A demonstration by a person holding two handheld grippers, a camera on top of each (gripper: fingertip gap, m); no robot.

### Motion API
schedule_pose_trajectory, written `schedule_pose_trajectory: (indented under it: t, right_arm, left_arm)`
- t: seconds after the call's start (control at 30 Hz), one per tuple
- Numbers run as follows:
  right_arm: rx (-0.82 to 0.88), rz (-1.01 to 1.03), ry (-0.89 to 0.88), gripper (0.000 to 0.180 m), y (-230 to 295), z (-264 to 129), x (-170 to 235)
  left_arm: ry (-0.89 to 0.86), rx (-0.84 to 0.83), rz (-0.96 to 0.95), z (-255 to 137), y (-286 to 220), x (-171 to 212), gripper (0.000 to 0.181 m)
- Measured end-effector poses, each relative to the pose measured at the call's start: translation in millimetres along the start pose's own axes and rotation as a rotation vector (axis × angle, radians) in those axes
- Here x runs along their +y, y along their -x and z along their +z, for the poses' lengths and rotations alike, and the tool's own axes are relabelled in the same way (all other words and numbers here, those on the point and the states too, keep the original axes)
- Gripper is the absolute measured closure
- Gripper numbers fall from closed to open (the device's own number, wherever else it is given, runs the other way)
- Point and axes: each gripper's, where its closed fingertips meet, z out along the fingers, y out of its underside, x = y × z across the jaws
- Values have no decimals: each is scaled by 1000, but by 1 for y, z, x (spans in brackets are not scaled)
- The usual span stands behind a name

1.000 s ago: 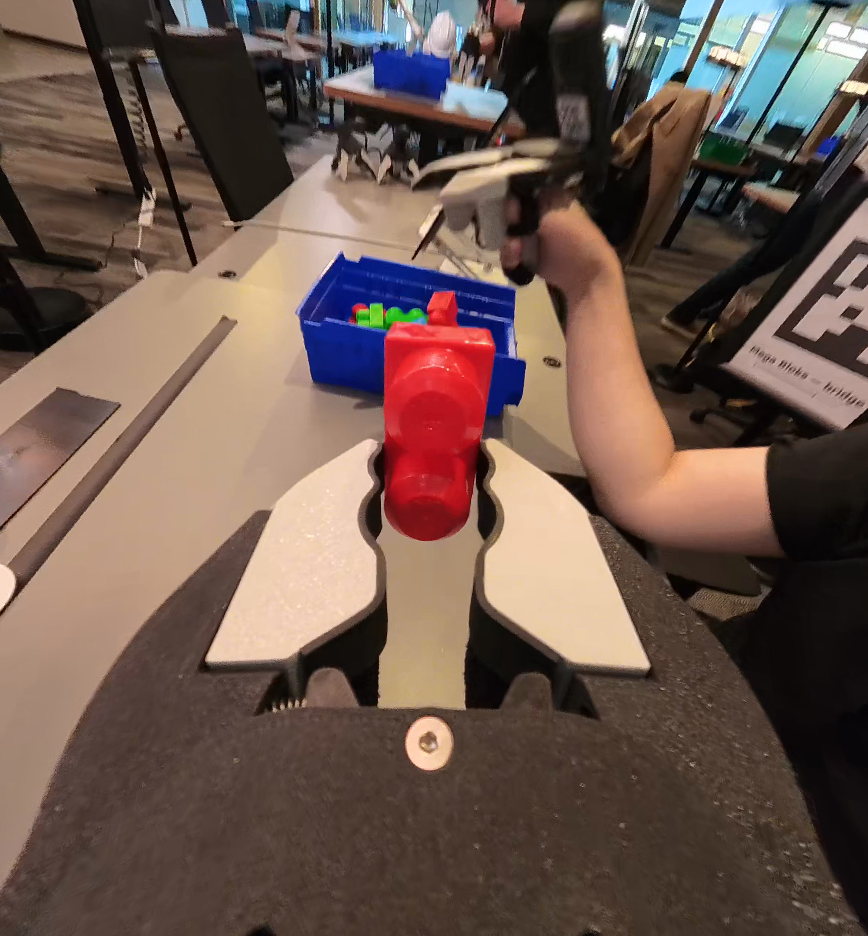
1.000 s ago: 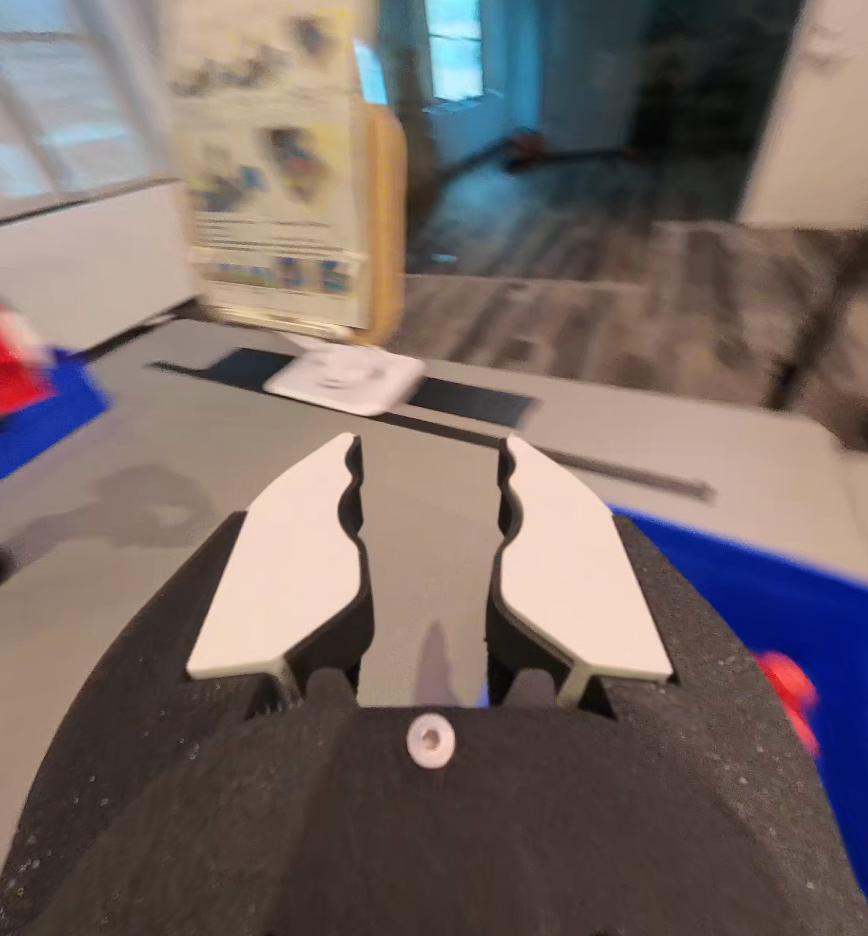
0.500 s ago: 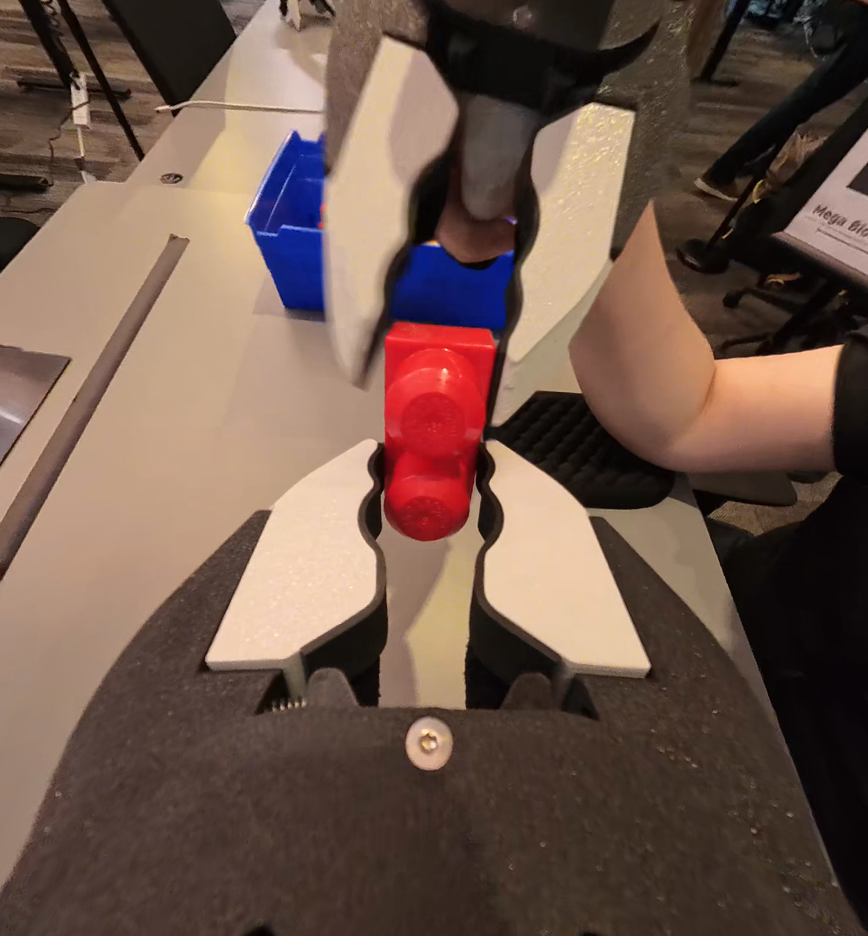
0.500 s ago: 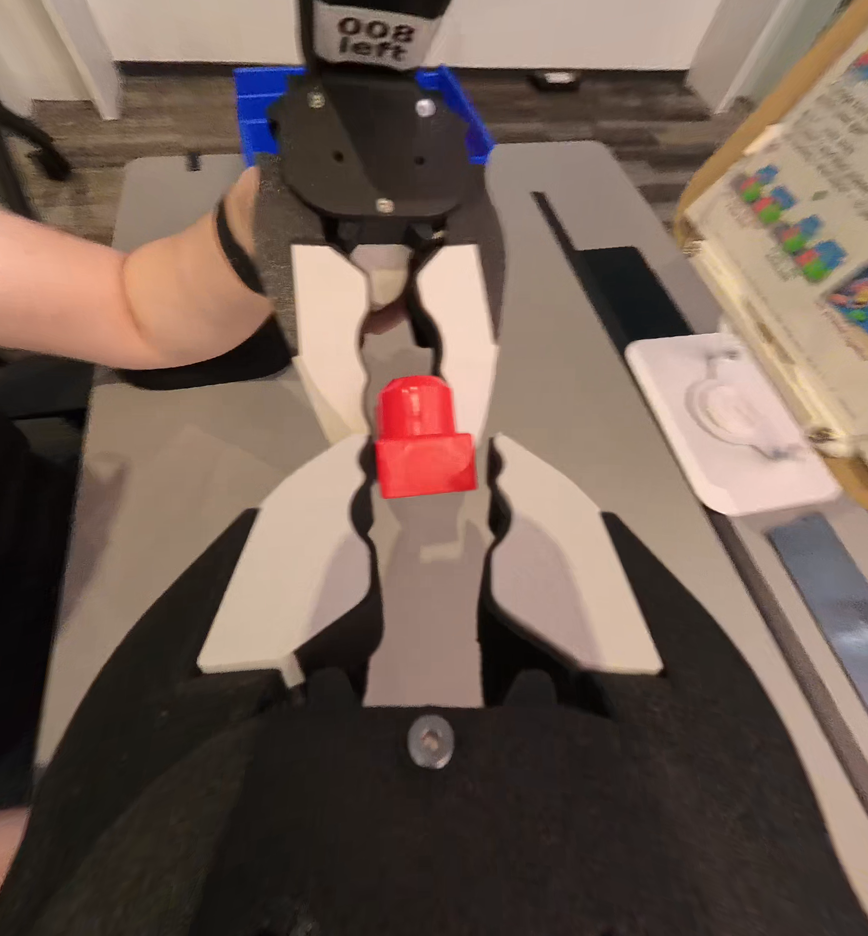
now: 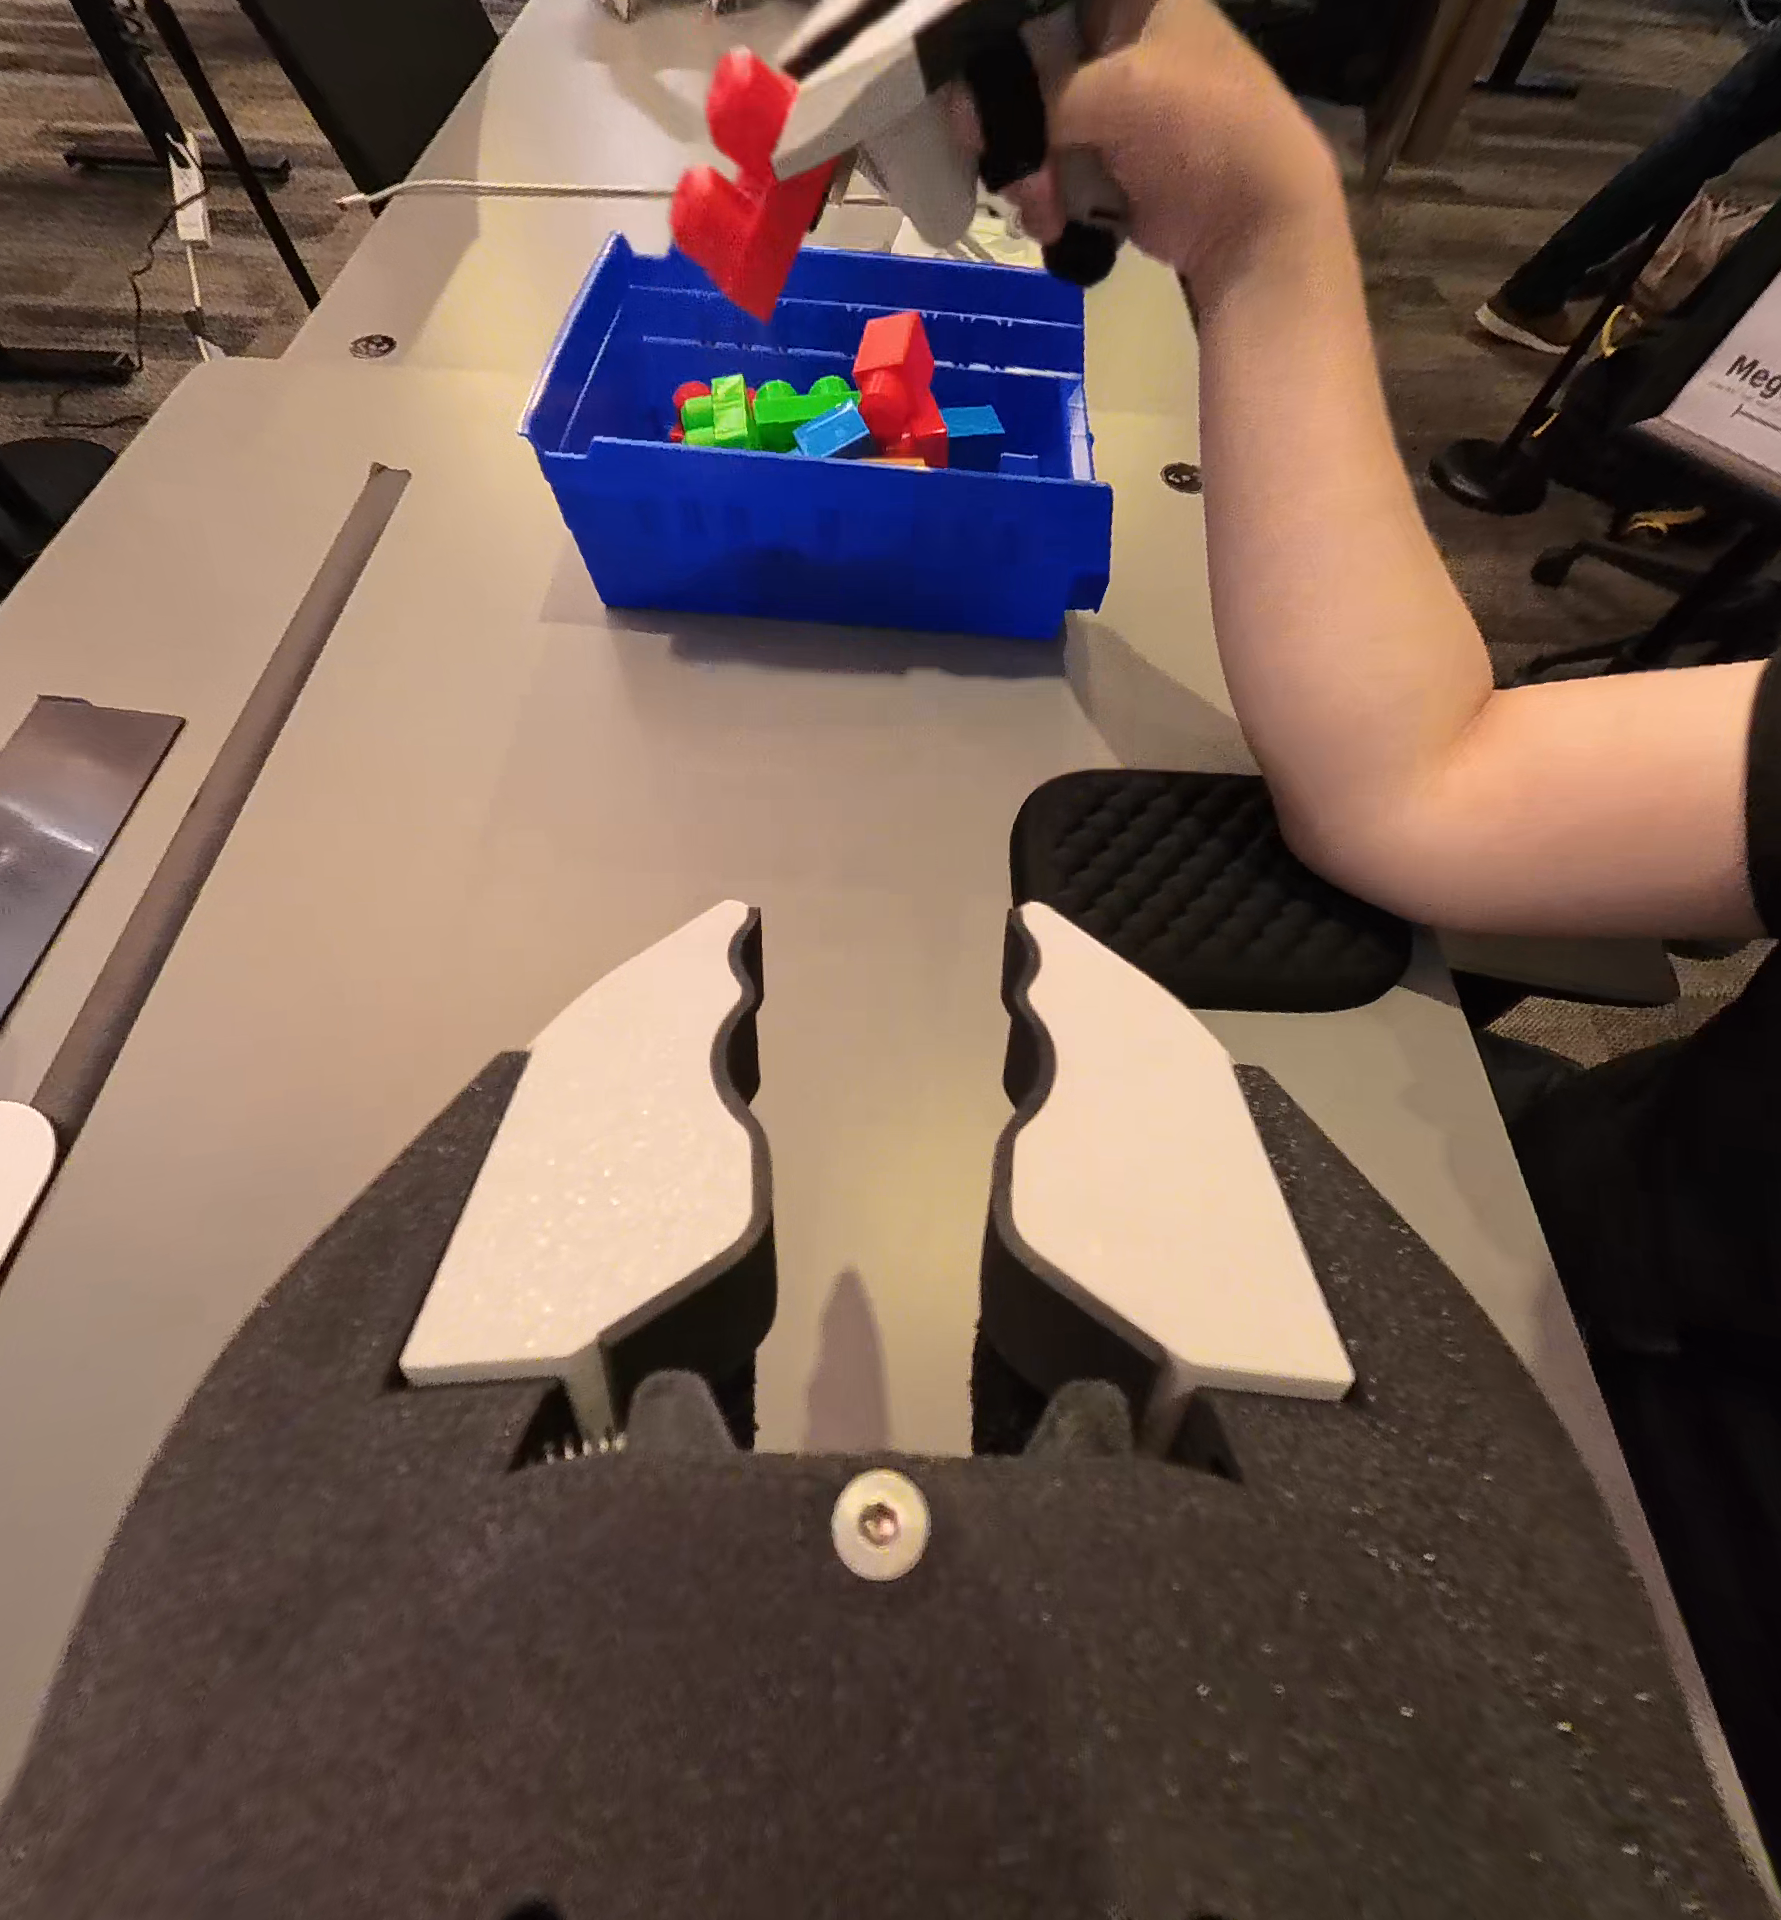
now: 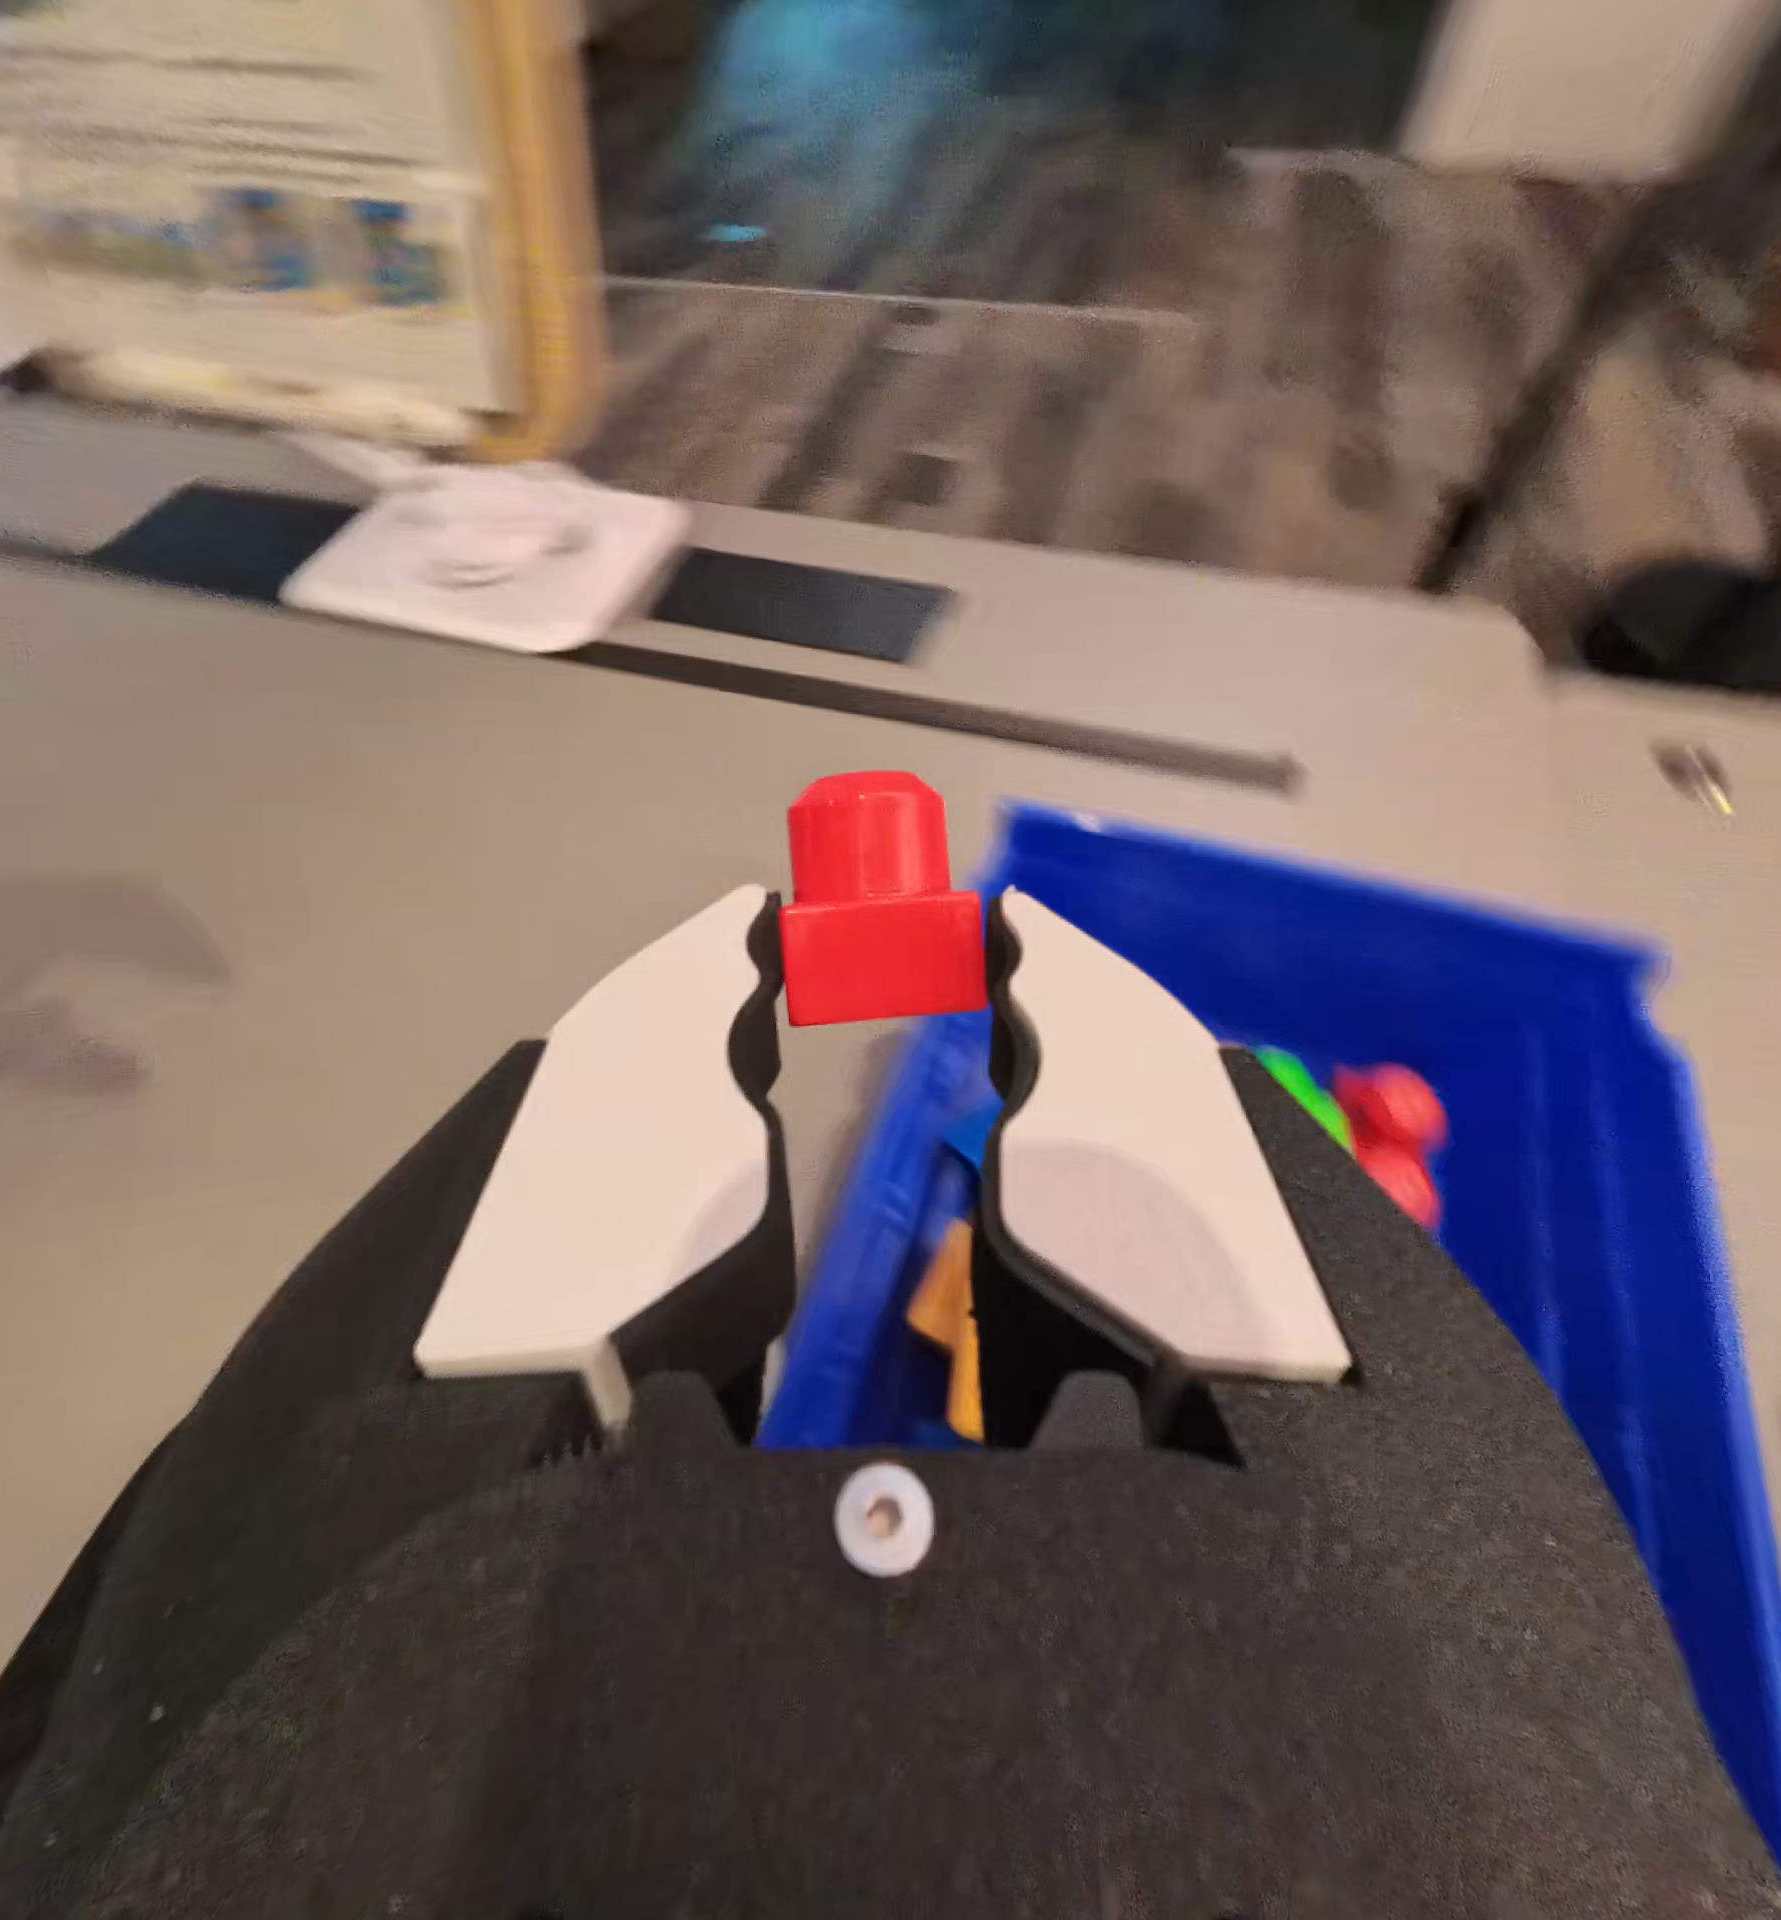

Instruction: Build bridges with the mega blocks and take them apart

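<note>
My left gripper point(image 5: 881, 935) is open and empty above the bare grey table point(image 5: 657, 790). My right gripper point(image 6: 881, 914) is shut on a red block point(image 6: 878, 914), which sits between its fingertips with a stud pointing away. In the left wrist view the right gripper point(image 5: 813, 114) holds that red block point(image 5: 740, 197) in the air above the far left rim of the blue bin point(image 5: 824, 540). The bin holds several red, green and blue blocks point(image 5: 824, 410). In the right wrist view the blue bin point(image 6: 1551, 1039) lies just below and right of the gripper.
A black padded rest point(image 5: 1198, 894) lies at the table's right edge under the person's forearm point(image 5: 1385, 727). A dark groove point(image 5: 231, 748) and a dark plate point(image 5: 24, 862) run along the left. A white flat piece point(image 6: 491, 566) and a picture board point(image 6: 231, 208) are beyond the right gripper.
The red block passed from my left gripper to my right one. The left gripper opened and drew back. The right gripper carried the block up over the blue bin.
</note>
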Motion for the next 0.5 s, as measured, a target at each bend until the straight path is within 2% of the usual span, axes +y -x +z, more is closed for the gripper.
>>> schedule_pose_trajectory:
  t: [0.07, 0.13, 0.23, 0.27, 0.33, 0.5]
  right_arm:
    - [79, 164, -26, 143, -49, -5, 30]
    - [107, 275, -35, 143, -75, -5, 54]
    - [235, 298, 83, 143, -98, -2, 82]
    - [267, 296, 96, 135, -101, -2, 83]
    - [288, 300, 48, 126, -100, -4, 69]
    - [203, 211, -186, 126, -65, -22, 5]
  left_arm:
    - [6, -11, -5, 0, 2, 2, 138]
    - [9, -8, -9, 1, 3, 2, 138]
    - [7, 5, -14, 2, 1, 2, 139]
    - [7, 5, -16, 2, 1, 2, 139]
    - [13, -2, -17, 2, 2, 3, 139]
    - [-33, -67, -13, -18, 12, -6, 144]
